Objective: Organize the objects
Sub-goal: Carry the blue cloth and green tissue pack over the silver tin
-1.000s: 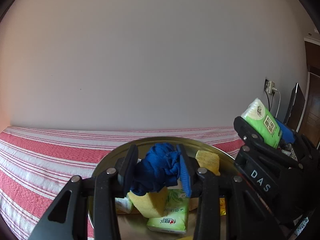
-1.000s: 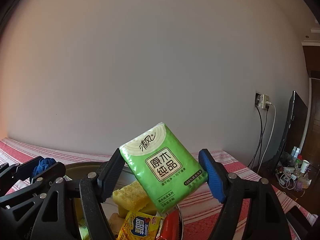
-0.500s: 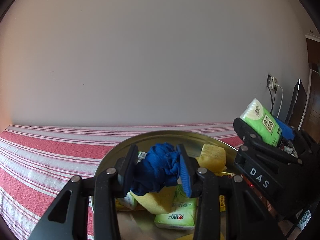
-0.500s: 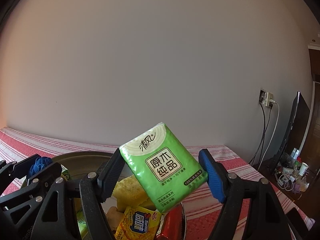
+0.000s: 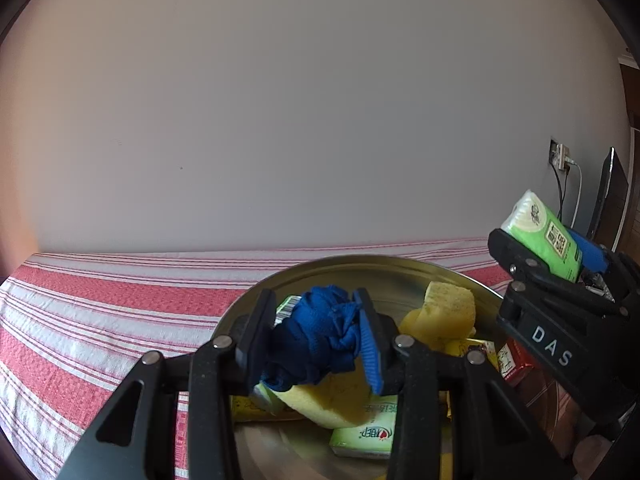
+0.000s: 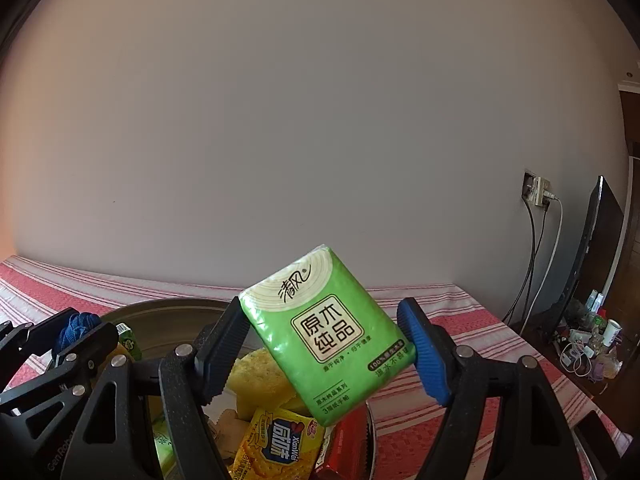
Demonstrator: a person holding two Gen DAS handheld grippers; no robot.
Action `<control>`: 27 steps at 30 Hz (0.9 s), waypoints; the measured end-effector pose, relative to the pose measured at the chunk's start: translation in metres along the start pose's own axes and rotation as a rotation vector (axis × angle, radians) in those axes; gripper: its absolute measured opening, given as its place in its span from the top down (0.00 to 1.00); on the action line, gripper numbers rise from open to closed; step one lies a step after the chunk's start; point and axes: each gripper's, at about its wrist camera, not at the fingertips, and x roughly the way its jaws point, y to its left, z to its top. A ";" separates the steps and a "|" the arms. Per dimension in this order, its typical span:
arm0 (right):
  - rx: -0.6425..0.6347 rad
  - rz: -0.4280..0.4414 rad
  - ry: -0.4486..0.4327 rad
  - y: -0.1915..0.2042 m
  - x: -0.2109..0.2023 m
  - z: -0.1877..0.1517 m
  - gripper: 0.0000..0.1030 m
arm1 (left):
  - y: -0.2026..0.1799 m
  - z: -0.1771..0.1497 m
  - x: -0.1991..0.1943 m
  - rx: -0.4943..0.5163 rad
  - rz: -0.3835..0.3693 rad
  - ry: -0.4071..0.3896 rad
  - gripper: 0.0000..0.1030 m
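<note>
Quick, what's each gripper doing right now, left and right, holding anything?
Left gripper: jaws closed on the bunched blue cloth, above the metal basin.
Right gripper: jaws closed on the green tissue pack.

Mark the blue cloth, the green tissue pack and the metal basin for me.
blue cloth (image 5: 320,332), left wrist view, middle of the bunched fabric
green tissue pack (image 6: 328,332), right wrist view, printed front label
metal basin (image 5: 360,270), left wrist view, far inner wall
</note>
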 end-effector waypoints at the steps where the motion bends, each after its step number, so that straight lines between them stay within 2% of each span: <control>1: 0.001 0.003 0.002 -0.001 0.001 0.000 0.24 | -0.001 0.000 0.001 0.004 0.005 0.001 0.62; 12: -0.005 0.056 0.039 0.002 0.013 0.005 0.24 | -0.008 0.003 0.004 0.008 -0.015 -0.001 0.62; 15: -0.002 0.070 0.072 0.001 0.019 0.007 0.24 | -0.012 0.005 0.006 0.019 -0.016 0.002 0.62; 21: 0.039 0.096 0.143 -0.008 0.034 0.007 0.24 | -0.012 0.011 0.010 0.000 -0.004 0.044 0.62; 27: 0.004 0.084 0.159 -0.007 0.040 0.014 0.24 | -0.014 0.014 0.016 -0.002 0.018 0.080 0.62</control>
